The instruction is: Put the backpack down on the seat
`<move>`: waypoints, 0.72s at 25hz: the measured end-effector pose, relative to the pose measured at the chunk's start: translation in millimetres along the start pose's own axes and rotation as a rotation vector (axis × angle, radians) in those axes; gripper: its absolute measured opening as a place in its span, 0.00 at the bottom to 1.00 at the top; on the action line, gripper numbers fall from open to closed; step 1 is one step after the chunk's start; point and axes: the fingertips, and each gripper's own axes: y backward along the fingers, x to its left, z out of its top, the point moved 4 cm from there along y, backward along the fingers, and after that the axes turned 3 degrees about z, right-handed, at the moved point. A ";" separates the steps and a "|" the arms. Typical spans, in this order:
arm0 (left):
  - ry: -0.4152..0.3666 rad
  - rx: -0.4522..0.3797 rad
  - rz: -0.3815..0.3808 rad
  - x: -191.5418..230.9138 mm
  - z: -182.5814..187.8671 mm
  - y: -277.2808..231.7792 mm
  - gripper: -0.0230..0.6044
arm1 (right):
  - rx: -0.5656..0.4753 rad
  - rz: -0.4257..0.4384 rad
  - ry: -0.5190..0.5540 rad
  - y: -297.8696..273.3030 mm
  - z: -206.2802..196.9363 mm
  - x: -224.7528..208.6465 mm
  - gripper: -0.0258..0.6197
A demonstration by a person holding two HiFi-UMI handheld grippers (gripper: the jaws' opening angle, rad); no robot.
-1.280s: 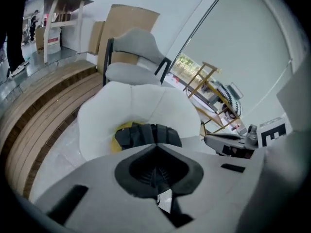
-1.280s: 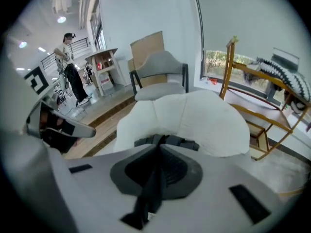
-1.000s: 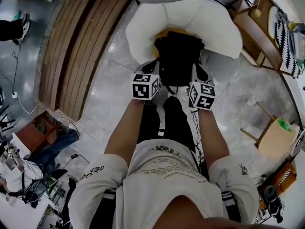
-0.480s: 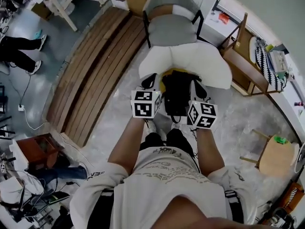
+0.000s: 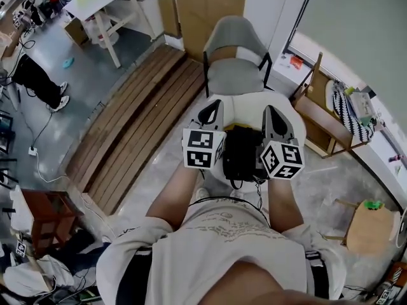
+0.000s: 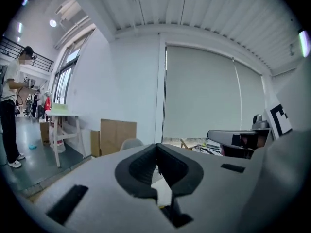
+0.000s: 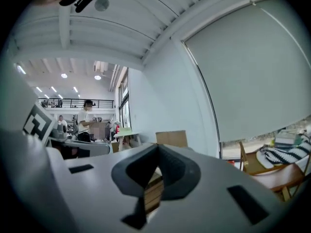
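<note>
Black backpack (image 5: 240, 152) at front edge of white seat (image 5: 245, 105), gray chair (image 5: 232, 75) behind. Left gripper (image 5: 212, 111) and right gripper (image 5: 274, 115) flank backpack, jaws pressed together, empty.

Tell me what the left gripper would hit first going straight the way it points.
Likely the back of the grey chair, beyond the white seat; depth is unclear, so the left gripper may pass over it to the wall.

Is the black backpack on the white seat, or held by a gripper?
On the seat: the backpack lies there; left gripper and right gripper are shut, empty.
</note>
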 end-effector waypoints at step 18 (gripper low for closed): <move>-0.020 -0.074 -0.011 -14.5 36.6 -0.3 0.07 | -0.033 -0.035 0.058 14.8 22.5 -5.1 0.08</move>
